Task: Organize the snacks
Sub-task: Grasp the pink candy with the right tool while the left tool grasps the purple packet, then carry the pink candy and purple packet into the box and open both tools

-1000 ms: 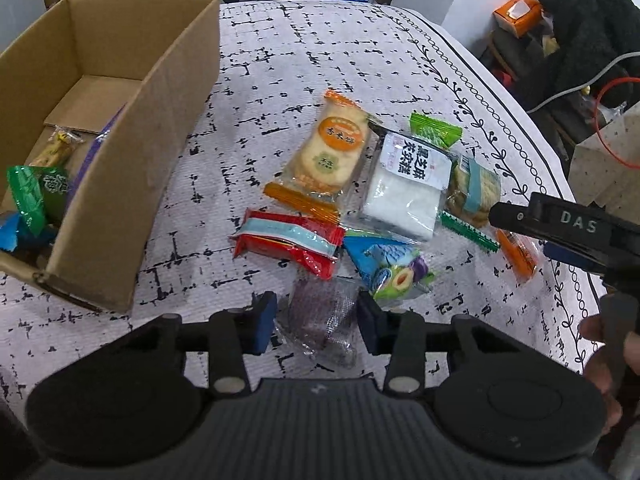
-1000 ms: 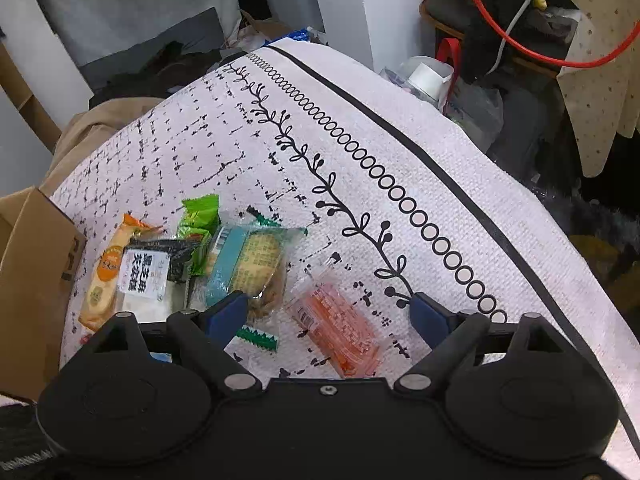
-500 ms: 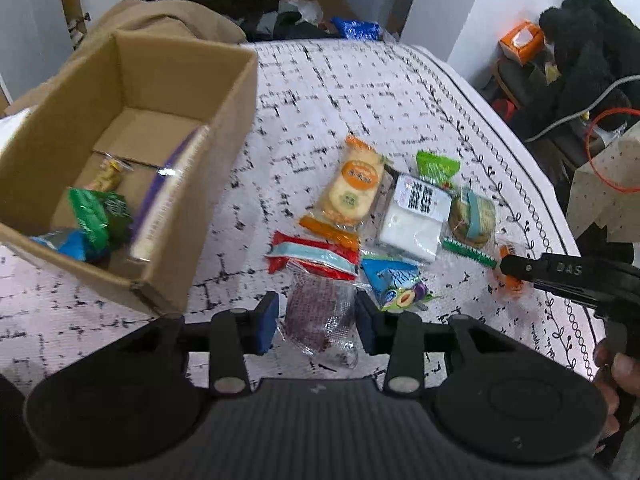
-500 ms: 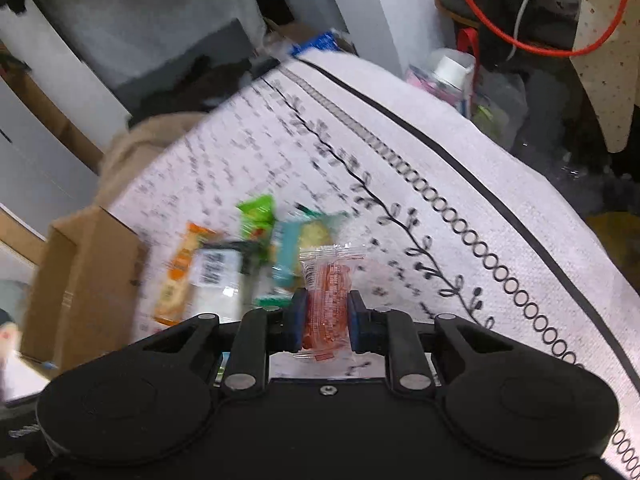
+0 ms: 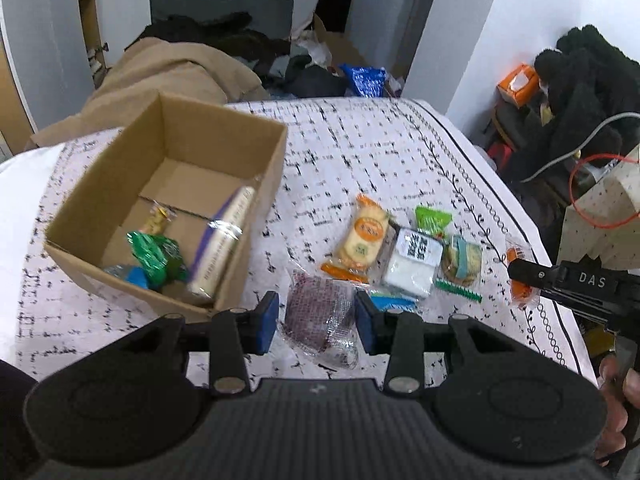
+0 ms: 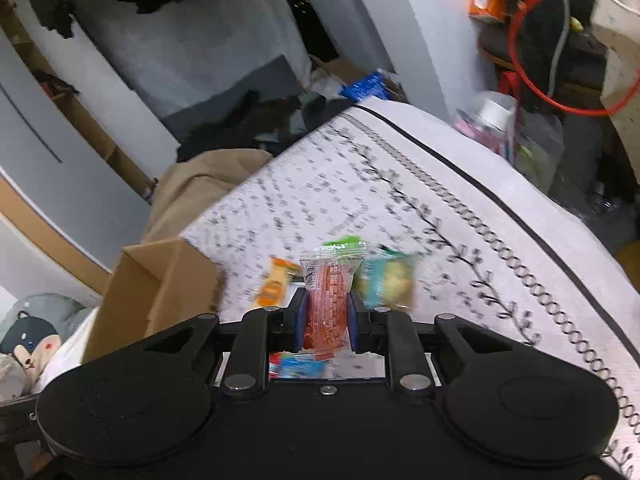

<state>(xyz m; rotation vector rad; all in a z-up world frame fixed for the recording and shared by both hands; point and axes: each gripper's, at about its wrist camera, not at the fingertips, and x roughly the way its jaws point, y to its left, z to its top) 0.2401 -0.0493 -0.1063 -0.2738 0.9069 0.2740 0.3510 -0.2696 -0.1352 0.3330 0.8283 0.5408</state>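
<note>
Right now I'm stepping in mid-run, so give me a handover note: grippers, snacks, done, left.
Left gripper: fingers closed on the dark purple packet, lifted off the tablecloth.
Right gripper: shut on the orange-red packet, also lifted.
Cardboard box: already holds a few snacks, including a green packet.
Left: drop both packets in the box, then clear the cluster by the orange cracker pack.
</note>
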